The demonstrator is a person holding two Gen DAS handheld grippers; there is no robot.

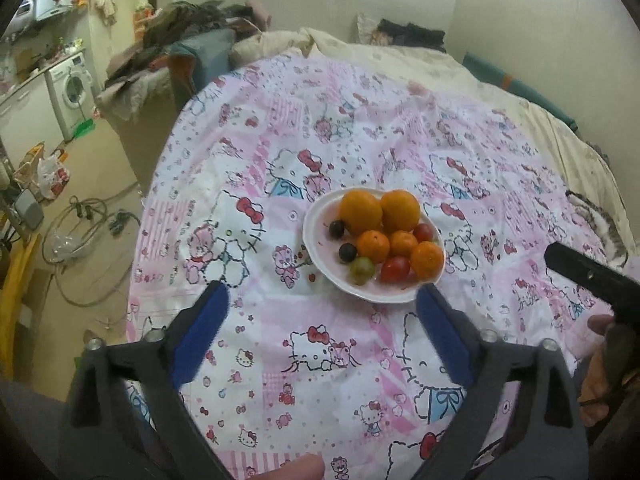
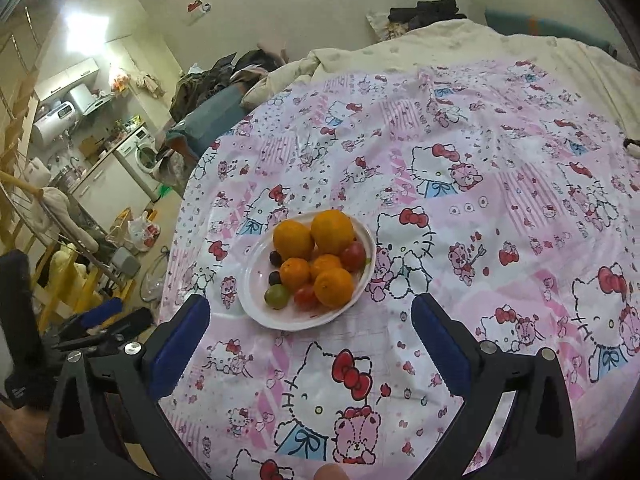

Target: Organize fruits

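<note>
Right gripper (image 1: pixel 592 280) cut off at frame edge; cat (image 1: pixel 600 220) partly hidden.

The left hand-held gripper (image 1: pixel 322 298) points forward and downward, its two blue-padded fingers (image 1: pixel 200 330) spread wide with nothing between them and touching nothing. The right hand-held gripper (image 2: pixel 310 310) is angled down the same way, its blue pads (image 2: pixel 178 344) likewise wide apart and empty. In the left wrist view, the right one's dark body shows at the right edge, with part of a hand (image 1: pixel 600 372) behind it. A fingertip (image 1: pixel 294 470) shows at the bottom edge.
</note>
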